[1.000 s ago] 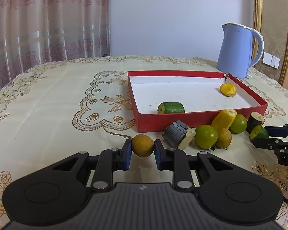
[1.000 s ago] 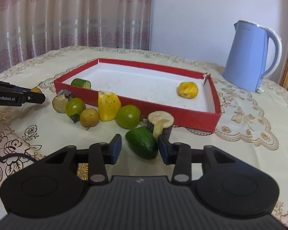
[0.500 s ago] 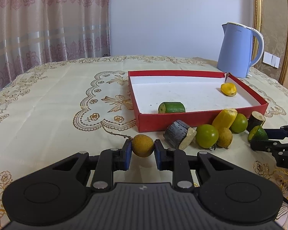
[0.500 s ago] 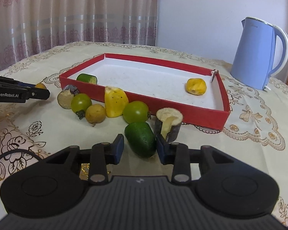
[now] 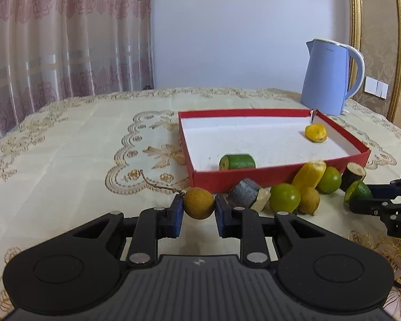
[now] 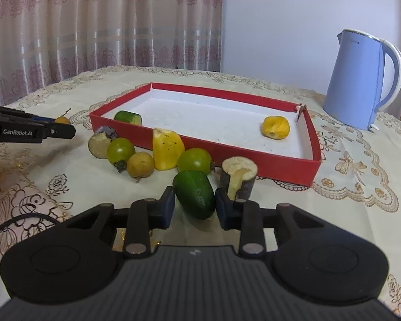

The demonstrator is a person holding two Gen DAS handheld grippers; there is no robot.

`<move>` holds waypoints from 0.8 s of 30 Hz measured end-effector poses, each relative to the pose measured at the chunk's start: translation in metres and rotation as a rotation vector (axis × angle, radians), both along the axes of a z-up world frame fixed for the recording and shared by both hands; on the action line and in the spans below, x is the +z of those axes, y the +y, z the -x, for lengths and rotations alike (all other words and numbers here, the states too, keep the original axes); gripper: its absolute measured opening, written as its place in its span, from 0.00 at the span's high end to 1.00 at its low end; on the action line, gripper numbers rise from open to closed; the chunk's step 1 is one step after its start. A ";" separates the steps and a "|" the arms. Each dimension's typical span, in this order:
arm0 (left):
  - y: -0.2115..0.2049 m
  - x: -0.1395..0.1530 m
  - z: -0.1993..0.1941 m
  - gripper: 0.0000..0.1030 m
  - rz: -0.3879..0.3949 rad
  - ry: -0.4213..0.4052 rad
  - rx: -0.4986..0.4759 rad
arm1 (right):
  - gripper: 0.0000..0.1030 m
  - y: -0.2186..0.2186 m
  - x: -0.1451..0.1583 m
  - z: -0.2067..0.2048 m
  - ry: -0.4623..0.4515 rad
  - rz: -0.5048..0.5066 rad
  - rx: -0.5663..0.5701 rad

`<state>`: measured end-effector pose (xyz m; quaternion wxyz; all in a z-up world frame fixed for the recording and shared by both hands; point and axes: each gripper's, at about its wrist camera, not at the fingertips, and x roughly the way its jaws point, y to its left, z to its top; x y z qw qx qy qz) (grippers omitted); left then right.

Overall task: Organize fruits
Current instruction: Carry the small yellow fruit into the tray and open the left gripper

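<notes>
My left gripper (image 5: 198, 206) is shut on a small round brown fruit with a stem (image 5: 198, 203), held low above the tablecloth in front of the red tray (image 5: 254, 178). My right gripper (image 6: 194, 203) is shut on a dark green fruit piece (image 6: 195, 197), just right of the fruit pile. The tray (image 6: 280, 161) holds a green cut piece (image 5: 237, 161) and an orange piece (image 5: 316, 132). Several fruits lie along the tray's front wall: green round ones (image 6: 120, 149), a yellow chunk (image 6: 168, 149), a brown one (image 6: 140, 164).
A blue electric kettle (image 5: 330, 77) stands behind the tray's far right corner. Two dark-skinned cut pieces (image 6: 238, 178) (image 6: 101, 141) lie in front of the tray. Curtains hang behind the table. The embroidered tablecloth stretches out to the left of the tray.
The right gripper has closed on the dark green piece and lifted slightly, moving closer to the tray. The left gripper stays shut on the brown fruit, nearly still.
</notes>
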<state>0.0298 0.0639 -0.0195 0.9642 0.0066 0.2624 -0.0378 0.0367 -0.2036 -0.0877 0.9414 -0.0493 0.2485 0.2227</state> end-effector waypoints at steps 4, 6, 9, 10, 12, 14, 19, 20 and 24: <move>-0.004 0.013 -0.001 0.77 -0.011 -0.029 -0.012 | 0.70 -0.004 0.004 0.003 -0.011 -0.020 -0.001; -0.009 0.021 -0.003 0.77 -0.019 -0.047 -0.021 | 0.70 -0.006 0.005 0.004 -0.013 -0.030 -0.001; -0.016 0.030 -0.011 0.77 -0.032 -0.067 -0.034 | 0.70 -0.008 0.006 0.005 -0.015 -0.042 -0.002; -0.020 0.033 -0.015 0.77 -0.037 -0.075 -0.042 | 0.70 -0.009 0.006 0.005 -0.015 -0.046 -0.003; -0.027 0.036 -0.022 0.77 -0.042 -0.085 -0.051 | 0.70 -0.010 0.006 0.006 -0.019 -0.051 -0.007; -0.034 0.037 -0.031 0.77 -0.049 -0.081 -0.057 | 0.70 -0.012 0.006 0.006 -0.020 -0.058 -0.011; -0.051 0.038 -0.056 0.77 -0.056 -0.050 -0.069 | 0.70 -0.018 0.008 0.008 -0.026 -0.077 -0.018; -0.056 0.039 -0.062 0.77 -0.068 -0.046 -0.066 | 0.70 -0.018 0.008 0.008 -0.028 -0.078 -0.020; -0.068 0.042 -0.084 0.77 -0.085 -0.033 -0.056 | 0.70 -0.022 0.010 0.009 -0.034 -0.087 -0.025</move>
